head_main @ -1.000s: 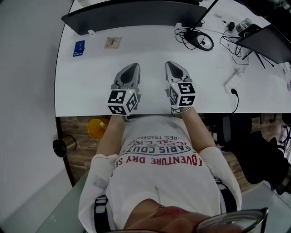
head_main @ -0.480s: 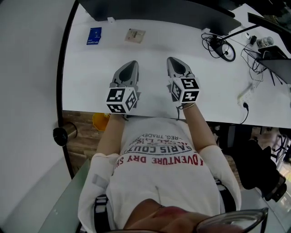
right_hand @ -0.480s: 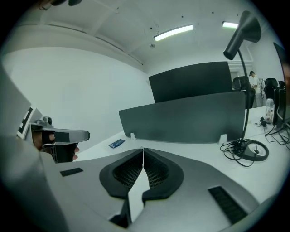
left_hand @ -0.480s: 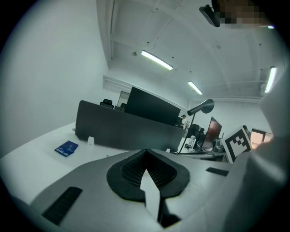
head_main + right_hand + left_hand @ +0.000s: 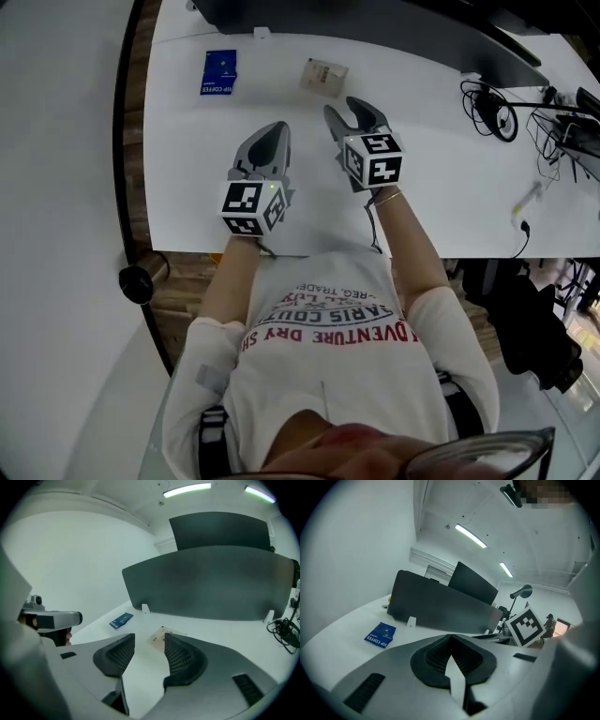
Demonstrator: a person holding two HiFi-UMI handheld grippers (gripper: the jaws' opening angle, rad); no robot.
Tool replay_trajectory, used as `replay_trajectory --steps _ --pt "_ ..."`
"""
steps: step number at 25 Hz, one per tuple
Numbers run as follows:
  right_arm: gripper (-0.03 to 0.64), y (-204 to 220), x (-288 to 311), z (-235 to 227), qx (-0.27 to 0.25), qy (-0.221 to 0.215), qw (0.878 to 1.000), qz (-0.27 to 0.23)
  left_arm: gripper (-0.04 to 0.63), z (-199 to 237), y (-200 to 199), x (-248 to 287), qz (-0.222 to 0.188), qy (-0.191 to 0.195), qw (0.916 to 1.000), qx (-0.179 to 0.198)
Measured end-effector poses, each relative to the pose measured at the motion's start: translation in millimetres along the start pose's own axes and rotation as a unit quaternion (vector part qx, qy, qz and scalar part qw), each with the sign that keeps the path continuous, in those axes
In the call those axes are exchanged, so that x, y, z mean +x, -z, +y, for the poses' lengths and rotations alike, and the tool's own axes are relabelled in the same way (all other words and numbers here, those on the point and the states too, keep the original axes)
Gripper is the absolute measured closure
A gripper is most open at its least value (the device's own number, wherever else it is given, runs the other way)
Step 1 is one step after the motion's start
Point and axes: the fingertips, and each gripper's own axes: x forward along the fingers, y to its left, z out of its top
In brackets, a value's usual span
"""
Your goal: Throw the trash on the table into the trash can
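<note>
A beige packet (image 5: 323, 76) and a blue coffee packet (image 5: 219, 72) lie on the white table (image 5: 187, 169), toward its far side. My right gripper (image 5: 345, 111) hovers just short of the beige packet (image 5: 158, 638). Its jaws have just been opening, and they stand apart with nothing between them. The blue packet (image 5: 121, 619) lies further left in the right gripper view. My left gripper (image 5: 271, 134) is shut and empty, level with the right one and to its left. The left gripper view shows its closed tips (image 5: 450, 639) and the blue packet (image 5: 380, 634) ahead to the left.
A long dark panel (image 5: 375, 19) stands along the table's far edge. Cables (image 5: 492, 103) and a power strip (image 5: 530, 202) lie at the right. A dark round object (image 5: 139, 279) sits on the floor by the table's near left edge.
Both grippers have moved forward over the table toward the two packets. The right gripper's jaws, shut before, now stand apart. The left gripper stays shut.
</note>
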Motion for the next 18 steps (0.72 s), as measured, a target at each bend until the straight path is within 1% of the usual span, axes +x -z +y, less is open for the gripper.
replay_trajectory --steps 6,11,13,16,17,18 --pt "0.396 13 73 -1 -0.023 0.028 0.998 0.057 0.572 53 11 15 0.021 0.003 0.9996 -0.018" --pt "0.394 37 106 -30 -0.005 0.09 0.988 0.122 0.572 76 21 33 0.035 0.011 0.999 -0.027" --pt "0.393 48 112 -35 0.002 0.097 0.985 0.142 0.572 79 24 39 0.038 0.016 0.9987 -0.03" --pt "0.396 49 116 -33 -0.002 0.087 0.986 0.139 0.572 81 29 45 0.044 0.024 0.9983 -0.029" --pt "0.413 49 116 -32 -0.004 0.08 0.987 0.139 0.572 81 30 45 0.047 0.026 0.9981 -0.029" --pt "0.476 48 116 -29 -0.005 0.073 0.988 0.139 0.572 81 32 46 0.049 0.026 0.998 -0.03"
